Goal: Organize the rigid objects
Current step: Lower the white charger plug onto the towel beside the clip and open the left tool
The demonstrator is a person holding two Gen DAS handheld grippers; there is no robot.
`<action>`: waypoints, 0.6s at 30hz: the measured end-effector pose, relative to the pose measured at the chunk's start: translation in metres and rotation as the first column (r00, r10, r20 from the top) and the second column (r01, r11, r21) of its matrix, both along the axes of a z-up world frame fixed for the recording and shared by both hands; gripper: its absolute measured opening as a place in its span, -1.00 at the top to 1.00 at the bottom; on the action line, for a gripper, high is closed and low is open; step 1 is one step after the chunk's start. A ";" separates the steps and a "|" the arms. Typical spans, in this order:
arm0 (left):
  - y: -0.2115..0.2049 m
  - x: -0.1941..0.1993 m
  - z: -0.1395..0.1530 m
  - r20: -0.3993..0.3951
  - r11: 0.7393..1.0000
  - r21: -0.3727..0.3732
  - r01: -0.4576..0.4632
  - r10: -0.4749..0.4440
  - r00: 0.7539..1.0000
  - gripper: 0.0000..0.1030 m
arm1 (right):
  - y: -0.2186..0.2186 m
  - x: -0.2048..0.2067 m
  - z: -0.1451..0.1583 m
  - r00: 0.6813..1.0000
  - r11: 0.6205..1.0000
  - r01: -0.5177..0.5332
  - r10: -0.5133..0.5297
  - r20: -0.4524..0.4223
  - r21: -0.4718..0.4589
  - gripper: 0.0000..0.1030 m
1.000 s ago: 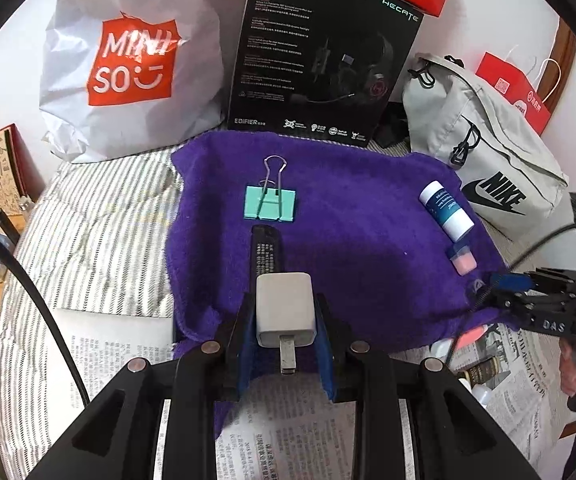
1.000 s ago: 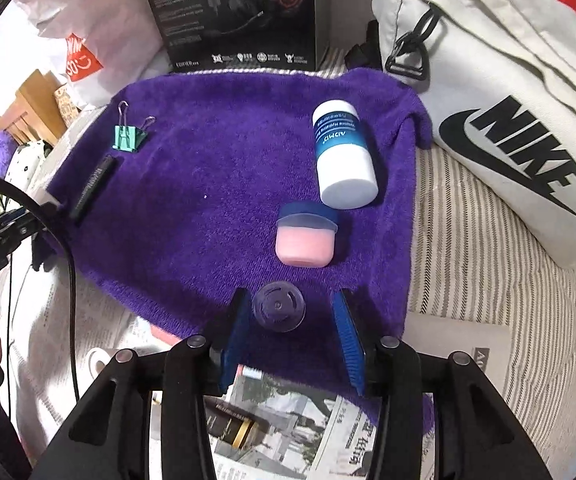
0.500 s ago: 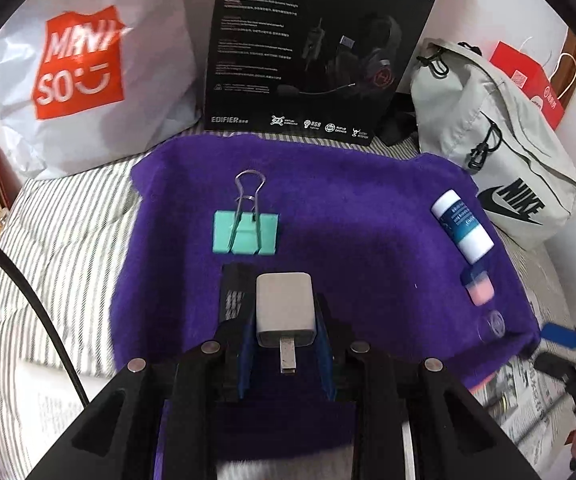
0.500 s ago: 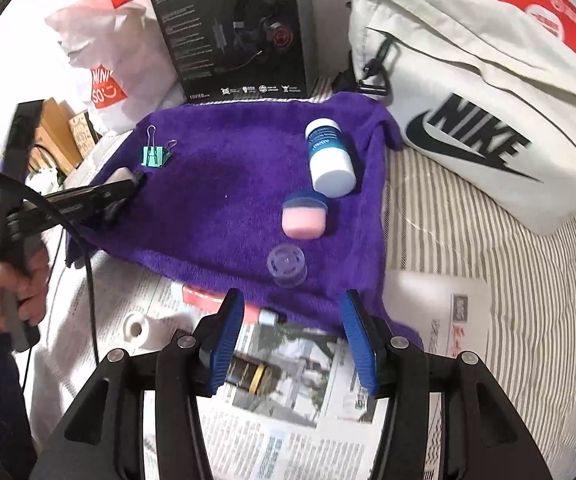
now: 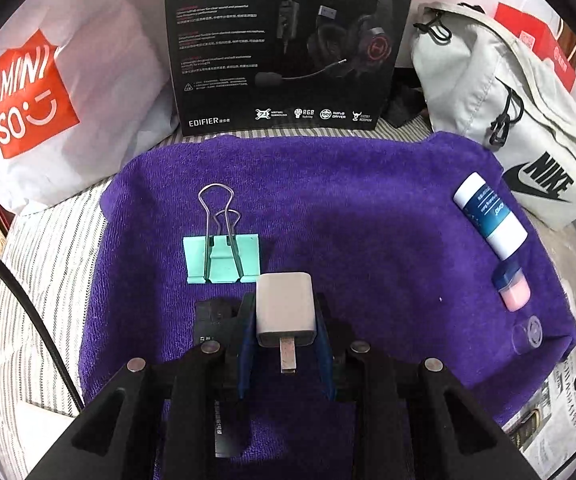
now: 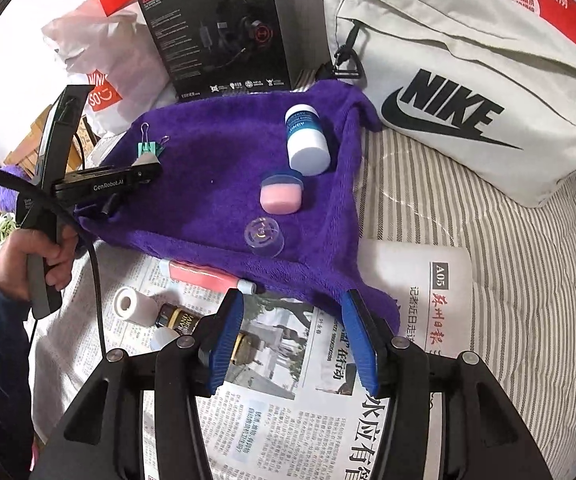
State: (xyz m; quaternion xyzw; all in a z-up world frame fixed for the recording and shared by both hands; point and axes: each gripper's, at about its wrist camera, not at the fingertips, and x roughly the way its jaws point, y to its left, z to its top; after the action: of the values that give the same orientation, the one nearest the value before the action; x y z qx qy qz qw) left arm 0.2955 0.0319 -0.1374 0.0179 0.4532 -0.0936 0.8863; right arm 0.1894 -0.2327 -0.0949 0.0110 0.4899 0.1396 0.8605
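My left gripper (image 5: 284, 316) is shut on a white USB charger (image 5: 284, 308) and holds it over the purple towel (image 5: 348, 208), just right of a green binder clip (image 5: 222, 256) and a flat black object (image 5: 211, 316) partly hidden under the fingers. At the towel's right edge lie a white-and-blue bottle (image 5: 490, 216), a pink jar with a blue lid (image 5: 512, 287) and a clear cap (image 5: 530, 334). My right gripper (image 6: 294, 336) is open and empty above newspaper, short of the towel's near edge. The clear cap (image 6: 263, 236), pink jar (image 6: 281, 194) and bottle (image 6: 307, 140) lie ahead of it.
A black headset box (image 5: 288, 44), a white Miniso bag (image 5: 47, 92) and a grey Nike bag (image 6: 468, 92) stand behind the towel. On the newspaper (image 6: 308, 420) lie a pink tube (image 6: 203, 274), a white roll (image 6: 129, 304) and a small dark bottle (image 6: 179, 318). Striped bedding (image 6: 528, 280) surrounds.
My left gripper carried the charger forward over the towel, up beside the binder clip. My right gripper pulled back from the clear cap and now sits over the newspaper.
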 end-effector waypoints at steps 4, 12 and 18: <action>-0.003 -0.002 0.000 0.001 0.999 0.033 0.006 -0.006 1.000 0.50 | 0.002 -0.003 -0.002 1.000 1.000 -0.010 0.010 -0.005 -0.003 0.01; 0.005 -0.014 0.001 -0.037 1.000 0.002 0.008 -0.007 0.999 0.42 | 0.002 -0.013 0.004 1.000 1.000 -0.016 0.016 0.015 -0.007 0.01; 0.014 -0.044 0.012 -0.039 1.000 -0.023 -0.014 0.013 0.999 0.42 | -0.007 -0.024 0.015 0.999 1.000 0.016 -0.016 0.042 0.009 0.01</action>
State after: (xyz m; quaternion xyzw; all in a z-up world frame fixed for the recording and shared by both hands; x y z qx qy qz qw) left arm 0.2519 0.0454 -0.1249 0.0026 0.4695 -0.0931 0.8780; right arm 0.1651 -0.2393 -0.0799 0.0160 0.4711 0.1351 0.8715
